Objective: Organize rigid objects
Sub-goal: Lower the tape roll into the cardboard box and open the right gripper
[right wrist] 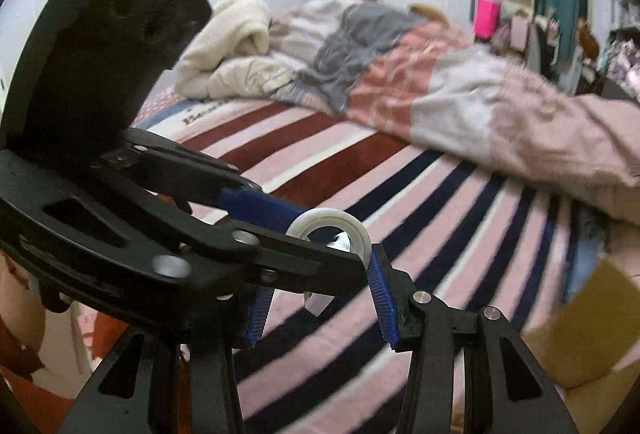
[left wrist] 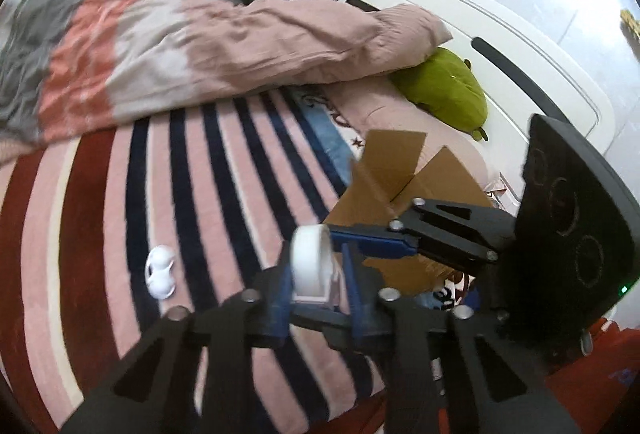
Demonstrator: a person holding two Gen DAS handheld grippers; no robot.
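Above the striped bedspread (left wrist: 168,169), left gripper (left wrist: 316,276) pinches the white tape roll (left wrist: 312,266) upright w/ right gripper (right wrist: 320,298) spread around it (prob. a handover), cardboard box (left wrist: 394,169) just beyond, likely its destination.

The left tool (left wrist: 316,286) is hard black plastic, matt, with small shiny metal screws. Its fingers (left wrist: 280,298) have blue ridged pads that look rough. The right tool (right wrist: 320,304) is made the same way, and its blue pads show fine teeth. The tape roll (left wrist: 310,266) is smooth white plastic with a soft shine; in the right wrist view it looks a bit see-through. The little white piece (left wrist: 160,271) on the bed is glossy plastic. The striped blanket (left wrist: 180,213) is fuzzy cloth. The pink quilt (left wrist: 240,45) is soft, crinkled cloth. The box (left wrist: 400,173) is plain brown cardboard, dull and flat. The green plush toy (left wrist: 448,89) is fluffy.
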